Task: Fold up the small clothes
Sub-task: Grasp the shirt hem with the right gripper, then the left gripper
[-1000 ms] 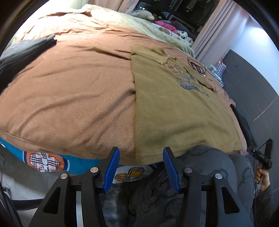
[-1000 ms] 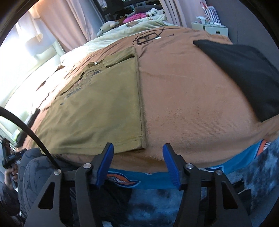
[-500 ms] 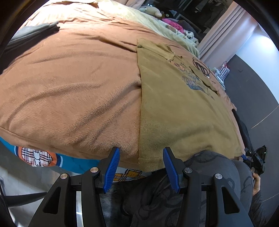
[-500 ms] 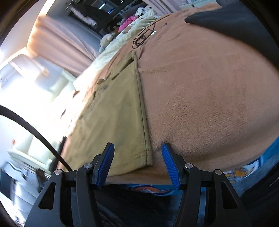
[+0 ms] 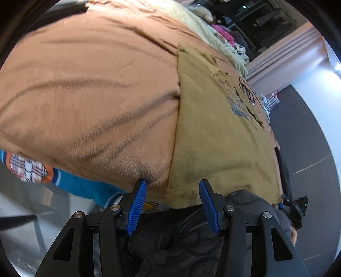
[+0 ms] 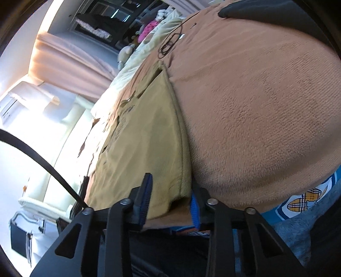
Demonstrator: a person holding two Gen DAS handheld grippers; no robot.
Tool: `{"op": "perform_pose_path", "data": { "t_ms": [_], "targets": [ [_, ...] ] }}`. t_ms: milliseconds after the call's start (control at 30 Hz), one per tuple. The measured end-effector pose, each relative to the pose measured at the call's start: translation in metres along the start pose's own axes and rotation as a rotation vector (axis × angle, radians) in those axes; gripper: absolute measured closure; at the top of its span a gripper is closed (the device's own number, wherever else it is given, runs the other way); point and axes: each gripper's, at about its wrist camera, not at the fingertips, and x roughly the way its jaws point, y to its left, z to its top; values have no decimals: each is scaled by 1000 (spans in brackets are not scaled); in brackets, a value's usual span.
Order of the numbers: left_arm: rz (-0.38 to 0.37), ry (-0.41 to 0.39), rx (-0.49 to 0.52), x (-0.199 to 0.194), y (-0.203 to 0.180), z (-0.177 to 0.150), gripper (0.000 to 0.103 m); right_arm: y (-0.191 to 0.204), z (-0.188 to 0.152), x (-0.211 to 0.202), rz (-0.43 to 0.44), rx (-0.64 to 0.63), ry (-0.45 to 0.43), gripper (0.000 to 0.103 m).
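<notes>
A mustard-yellow T-shirt (image 5: 215, 132) with a printed chest lies flat on a brown fleece blanket (image 5: 89, 91), its hem at the bed's near edge. My left gripper (image 5: 173, 188) is open, and the shirt's near left hem corner sits between its blue pads (image 5: 138, 202), which do not press on it. In the right wrist view the same T-shirt (image 6: 147, 136) runs away from me. My right gripper (image 6: 170, 190) straddles the near right hem corner. Its jaws are closing with that corner between them, and a gap remains.
The brown blanket (image 6: 255, 106) overhangs a blue patterned sheet (image 5: 70, 181). A dark garment (image 6: 266, 10) and a black cable (image 6: 170, 40) lie farther back on the bed. A person's patterned grey trousers (image 5: 191, 245) are right below the grippers. Curtains and pillows lie beyond.
Both grippers have sunk toward the bed's near edge and rolled. The right jaws have narrowed around the shirt's hem corner. The left jaws keep the same width.
</notes>
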Motion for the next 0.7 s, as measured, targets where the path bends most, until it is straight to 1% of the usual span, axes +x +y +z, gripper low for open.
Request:
{"op": "perform_pose_path", "data": {
  "t_ms": [100, 133, 167, 300, 367, 400, 533, 700],
  "targets": [
    [-28, 7, -38, 3, 6, -4, 49, 3, 1, -3, -47, -7, -21, 95],
    [-38, 7, -52, 3, 7, -5, 49, 6, 1, -5, -79, -18, -35, 100],
    [-48, 7, -65, 3, 9, -6, 49, 8, 1, -10, -111, -29, -54, 100],
    [-95, 7, -101, 3, 11, -10, 49, 13, 3, -21, -108, -37, -82, 101],
    [-139, 10, -124, 3, 12, -11, 49, 18, 5, -23, -105, -50, -89, 101],
    [-150, 9, -128, 2, 12, -11, 49, 19, 4, -23, -103, -52, -92, 101],
    [-187, -7, -121, 0, 5, -8, 49, 23, -1, -21, -96, -52, -93, 101],
    [-271, -39, -110, -6, 0, -2, 49, 24, 2, -16, -104, -50, -81, 101]
  ]
}}
